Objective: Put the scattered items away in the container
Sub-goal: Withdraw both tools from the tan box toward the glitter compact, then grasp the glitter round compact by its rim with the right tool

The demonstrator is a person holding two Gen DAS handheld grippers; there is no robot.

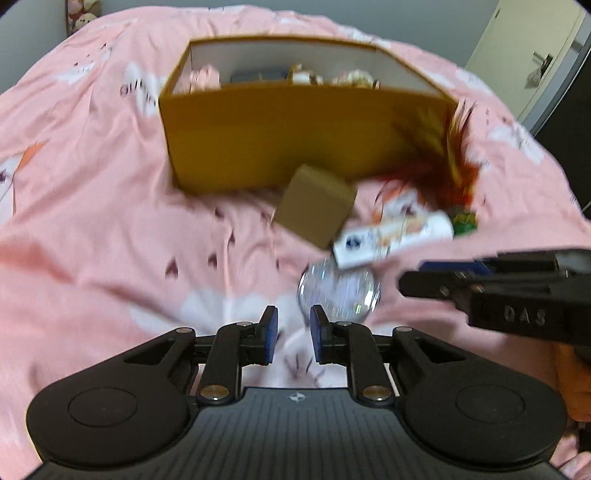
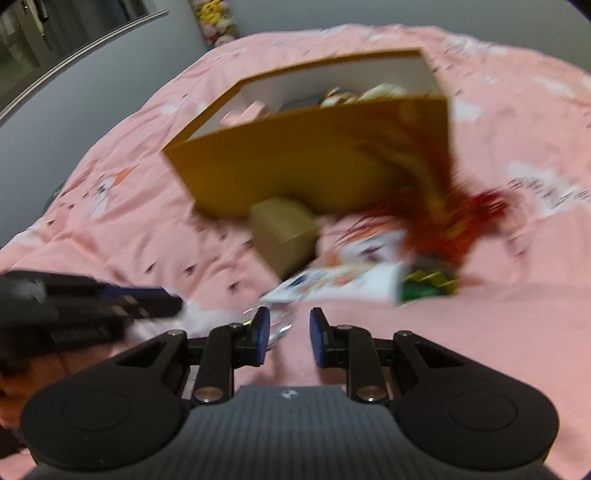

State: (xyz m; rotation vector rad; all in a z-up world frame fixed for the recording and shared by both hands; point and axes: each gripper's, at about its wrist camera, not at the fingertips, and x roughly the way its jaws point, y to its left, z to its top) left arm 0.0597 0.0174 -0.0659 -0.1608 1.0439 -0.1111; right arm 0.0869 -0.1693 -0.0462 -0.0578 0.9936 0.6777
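An open mustard-yellow box [image 1: 280, 136] with several small items inside sits on the pink bedspread; it also shows in the right wrist view [image 2: 295, 166]. In front of it lie a small brown carton [image 1: 314, 205] [image 2: 284, 232], a white printed packet [image 1: 391, 236] [image 2: 343, 284], a red-orange feather toy [image 1: 443, 166] [image 2: 454, 218] with a green end [image 2: 428, 284], and a clear glittery ball [image 1: 340, 291]. My left gripper [image 1: 293, 332] is open and empty, just short of the ball. My right gripper [image 2: 286, 332] is open and empty, near the packet, and shows from the side in the left wrist view [image 1: 410, 284].
The pink bedspread [image 1: 110, 221] covers the whole surface and is wrinkled. Plush toys [image 2: 218, 18] sit at the far edge by a grey wall. A door [image 1: 524, 48] stands at the far right. Both views are motion-blurred.
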